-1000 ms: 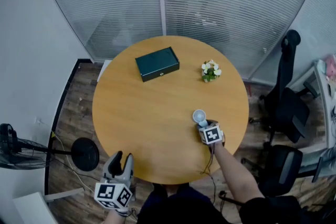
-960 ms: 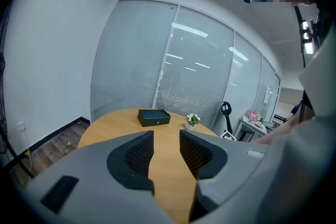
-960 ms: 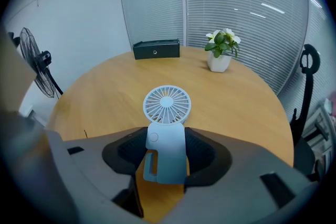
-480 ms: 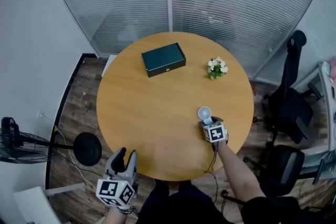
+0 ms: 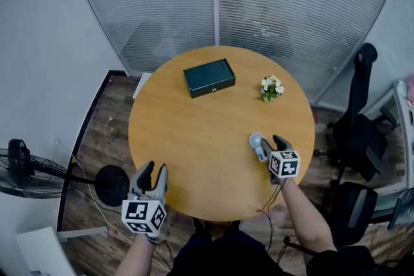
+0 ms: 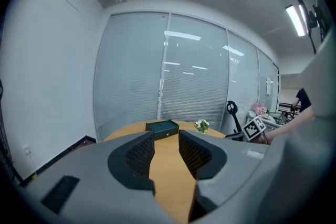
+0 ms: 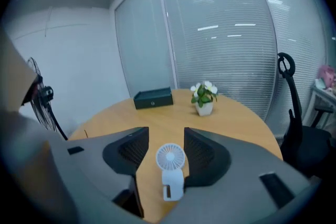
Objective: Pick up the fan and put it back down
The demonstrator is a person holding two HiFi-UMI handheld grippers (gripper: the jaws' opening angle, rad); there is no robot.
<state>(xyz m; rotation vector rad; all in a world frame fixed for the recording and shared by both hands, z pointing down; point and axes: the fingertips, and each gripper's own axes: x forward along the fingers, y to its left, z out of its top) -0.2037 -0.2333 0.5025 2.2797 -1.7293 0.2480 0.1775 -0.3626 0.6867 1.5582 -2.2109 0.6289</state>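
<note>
A small white hand fan (image 5: 257, 141) stands near the right front edge of the round wooden table (image 5: 194, 132). My right gripper (image 5: 272, 144) hovers just right of it and above it, jaws open. In the right gripper view the fan (image 7: 171, 159) shows upright between the jaws of that gripper (image 7: 165, 134). Bare table shows between it and the left jaw, and its base sits close by the right jaw. My left gripper (image 5: 154, 171) hangs at the table's front left edge. Its jaws (image 6: 166, 139) are open and nothing is between them.
A dark green box (image 5: 209, 77) lies at the table's far side, and a small pot of white flowers (image 5: 272, 87) stands to its right. A floor fan (image 5: 26, 168) stands on the left and black office chairs (image 5: 356, 132) on the right. Glass walls with blinds close off the back.
My right gripper has risen and shifted to the right of the fan, which keeps its spot on the table. My left gripper has moved up a little at the table's edge.
</note>
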